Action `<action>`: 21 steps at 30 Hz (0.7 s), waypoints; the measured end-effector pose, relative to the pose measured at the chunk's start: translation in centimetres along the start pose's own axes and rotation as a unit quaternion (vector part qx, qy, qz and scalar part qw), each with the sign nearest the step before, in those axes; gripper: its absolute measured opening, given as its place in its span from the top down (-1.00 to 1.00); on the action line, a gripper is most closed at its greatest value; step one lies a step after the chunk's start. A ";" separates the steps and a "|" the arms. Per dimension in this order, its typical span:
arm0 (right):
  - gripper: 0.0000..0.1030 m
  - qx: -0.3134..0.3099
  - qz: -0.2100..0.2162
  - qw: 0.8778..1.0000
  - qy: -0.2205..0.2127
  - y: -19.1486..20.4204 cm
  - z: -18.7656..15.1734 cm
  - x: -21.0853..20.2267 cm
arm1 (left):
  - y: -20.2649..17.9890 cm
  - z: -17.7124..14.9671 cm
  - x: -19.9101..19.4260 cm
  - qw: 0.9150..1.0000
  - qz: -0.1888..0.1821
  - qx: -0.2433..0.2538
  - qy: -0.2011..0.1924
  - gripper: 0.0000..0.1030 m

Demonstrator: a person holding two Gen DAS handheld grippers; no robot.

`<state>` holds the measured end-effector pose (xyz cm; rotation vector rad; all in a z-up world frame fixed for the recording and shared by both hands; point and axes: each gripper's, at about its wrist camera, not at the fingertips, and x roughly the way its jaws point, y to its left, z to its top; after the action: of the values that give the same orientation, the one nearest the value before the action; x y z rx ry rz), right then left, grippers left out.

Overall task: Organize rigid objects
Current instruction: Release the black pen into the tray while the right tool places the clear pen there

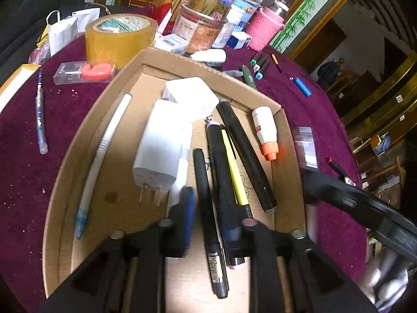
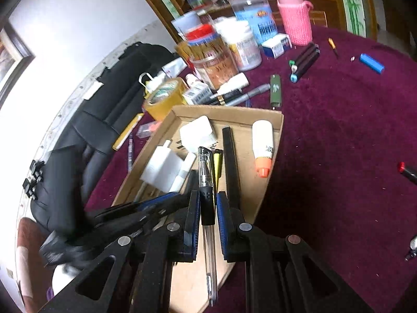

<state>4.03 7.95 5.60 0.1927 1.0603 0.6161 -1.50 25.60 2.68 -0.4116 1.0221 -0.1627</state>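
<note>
Box (image 1: 284,140), cardboard, mid-bench: holds two white chargers (image 1: 161,143), white pen (image 1: 104,154) along its left wall, several black pens (image 1: 208,208), yellow pen (image 1: 234,167), orange-capped bottle (image 1: 265,130) by its right wall.

Left claw (image 1: 216,224): spread a little over the black pens, pinching nothing.

Right claw (image 2: 208,208): pinching a clear pen (image 2: 207,182), carried above the box's near edge, not yet laid in.

Left out on the bench (image 2: 338,130): markers (image 2: 305,62), green pen (image 2: 275,88), lighter (image 2: 371,62), blue pen (image 1: 40,114). Judged about half done.

White wall (image 2: 78,26), gold-framed bamboo panels (image 1: 307,15), dim room.
</note>
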 end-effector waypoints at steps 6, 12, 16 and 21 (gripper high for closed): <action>0.72 0.017 -0.021 0.999 0.018 -1.1 1.0 3.3 | 0.2 -1.4 -4.7 0.998 -0.027 0.005 -0.055 0.00; 0.71 0.047 -0.018 0.999 0.018 -1.7 1.5 4.2 | 1.9 -3.2 -8.4 0.994 -0.020 -0.010 -0.107 -0.14; 0.71 0.060 -0.030 0.998 0.012 -1.7 1.8 4.4 | 3.0 -4.0 -8.9 0.993 -0.020 -0.026 -0.111 -0.19; 0.44 0.052 -0.047 0.998 -0.004 -1.1 1.4 3.7 | 3.6 -5.0 -9.3 0.993 -0.017 -0.036 -0.112 -0.29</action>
<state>6.93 9.36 3.01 0.2342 1.0890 0.4760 -10.79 30.55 6.34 -0.5022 0.8013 -0.1076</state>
